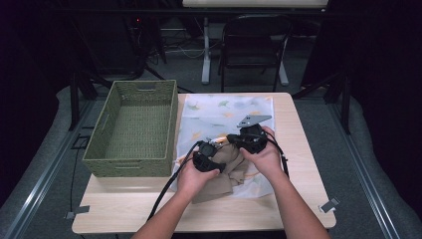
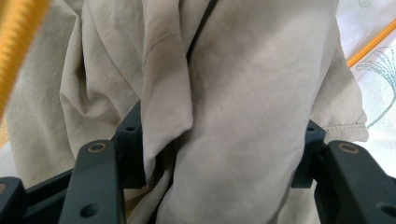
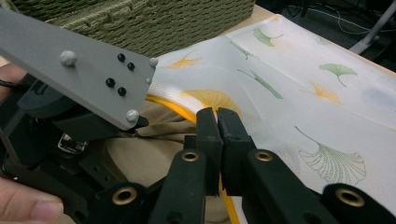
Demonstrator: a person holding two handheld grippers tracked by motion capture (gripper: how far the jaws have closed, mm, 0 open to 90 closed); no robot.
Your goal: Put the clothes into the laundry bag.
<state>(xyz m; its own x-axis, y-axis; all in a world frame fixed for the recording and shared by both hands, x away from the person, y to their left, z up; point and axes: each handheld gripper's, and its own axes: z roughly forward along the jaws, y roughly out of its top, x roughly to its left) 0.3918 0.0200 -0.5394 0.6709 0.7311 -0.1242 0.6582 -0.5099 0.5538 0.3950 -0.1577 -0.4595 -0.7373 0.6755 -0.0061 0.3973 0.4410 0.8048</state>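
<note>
A crumpled beige garment [image 1: 226, 174] lies at the front of a white cloth [image 1: 219, 112] printed with ginkgo leaves, spread on the wooden table [image 1: 306, 169]. My left gripper [image 1: 209, 152] is open, its jaws wide apart with a thick fold of the garment [image 2: 233, 93] between them [image 2: 219, 154]. My right gripper [image 1: 233, 138] sits just right of it. Its jaws [image 3: 217, 121] are shut on the yellow-trimmed edge of the white cloth [image 3: 303, 93]. The left gripper's black body [image 3: 51, 140] is close on the left in the right gripper view.
A green woven basket [image 1: 129, 167] stands empty on the table's left side, touching the white cloth's edge; its wall [image 3: 140, 18] is just beyond my right gripper. A dark chair [image 1: 254, 45] stands behind the table. Bare wood runs along the front and right.
</note>
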